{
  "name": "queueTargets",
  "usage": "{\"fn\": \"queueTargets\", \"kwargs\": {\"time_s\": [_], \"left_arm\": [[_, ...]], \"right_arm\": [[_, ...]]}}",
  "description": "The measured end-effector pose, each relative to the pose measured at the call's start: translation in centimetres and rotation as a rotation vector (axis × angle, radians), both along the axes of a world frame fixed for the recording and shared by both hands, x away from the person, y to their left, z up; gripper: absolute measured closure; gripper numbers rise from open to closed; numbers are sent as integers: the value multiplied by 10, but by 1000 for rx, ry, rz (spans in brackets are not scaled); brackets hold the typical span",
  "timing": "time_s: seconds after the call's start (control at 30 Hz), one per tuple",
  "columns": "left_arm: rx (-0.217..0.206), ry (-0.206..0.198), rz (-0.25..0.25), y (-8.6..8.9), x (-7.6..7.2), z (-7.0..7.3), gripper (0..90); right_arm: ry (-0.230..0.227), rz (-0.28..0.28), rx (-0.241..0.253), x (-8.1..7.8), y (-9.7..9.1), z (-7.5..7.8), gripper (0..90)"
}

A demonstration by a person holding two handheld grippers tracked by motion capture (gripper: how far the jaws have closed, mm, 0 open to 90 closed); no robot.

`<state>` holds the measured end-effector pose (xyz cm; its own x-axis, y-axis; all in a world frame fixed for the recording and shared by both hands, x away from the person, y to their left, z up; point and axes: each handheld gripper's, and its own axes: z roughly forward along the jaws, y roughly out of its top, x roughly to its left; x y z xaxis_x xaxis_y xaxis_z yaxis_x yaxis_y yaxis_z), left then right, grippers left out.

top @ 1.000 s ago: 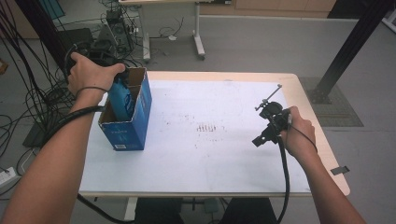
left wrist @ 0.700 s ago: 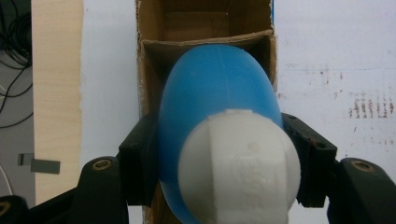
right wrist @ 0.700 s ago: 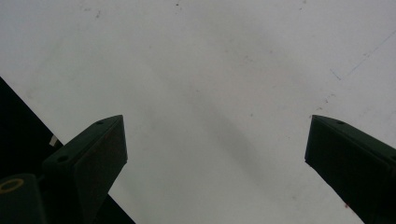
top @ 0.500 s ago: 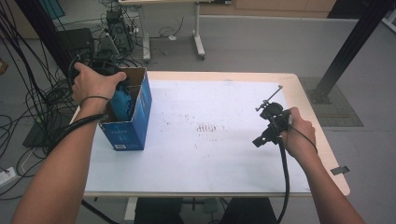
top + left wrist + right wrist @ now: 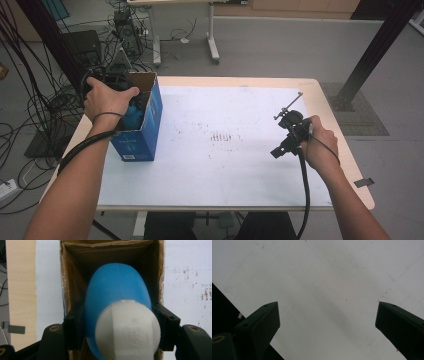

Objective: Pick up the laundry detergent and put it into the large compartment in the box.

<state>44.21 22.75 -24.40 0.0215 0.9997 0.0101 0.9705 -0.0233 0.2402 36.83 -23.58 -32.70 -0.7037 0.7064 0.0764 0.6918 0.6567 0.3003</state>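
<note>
A stained white sheet (image 5: 225, 150) covers the wooden table (image 5: 350, 165); cables (image 5: 30, 115) litter the grey floor (image 5: 280, 45). Left gripper (image 5: 117, 322) grasps a blue bottle (image 5: 115, 287) inside the box (image 5: 142, 130); right gripper (image 5: 327, 320) hangs released.

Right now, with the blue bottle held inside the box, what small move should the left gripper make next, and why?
Probably lift it straight up: the left gripper is clamped on the blue bottle, close between the walls of the cardboard box.
</note>
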Motion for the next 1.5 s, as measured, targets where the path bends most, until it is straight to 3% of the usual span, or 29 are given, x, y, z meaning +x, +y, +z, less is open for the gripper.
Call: {"fn": "queueTargets", "kwargs": {"time_s": [0.77,1.5], "left_arm": [[5,14,5,-1,-3,-21,379],[-6,8,11,2,-4,-22,378]], "right_arm": [[1,-1,-3,0,-1,0,51],[2,-2,-4,-1,1,0,51]]}}
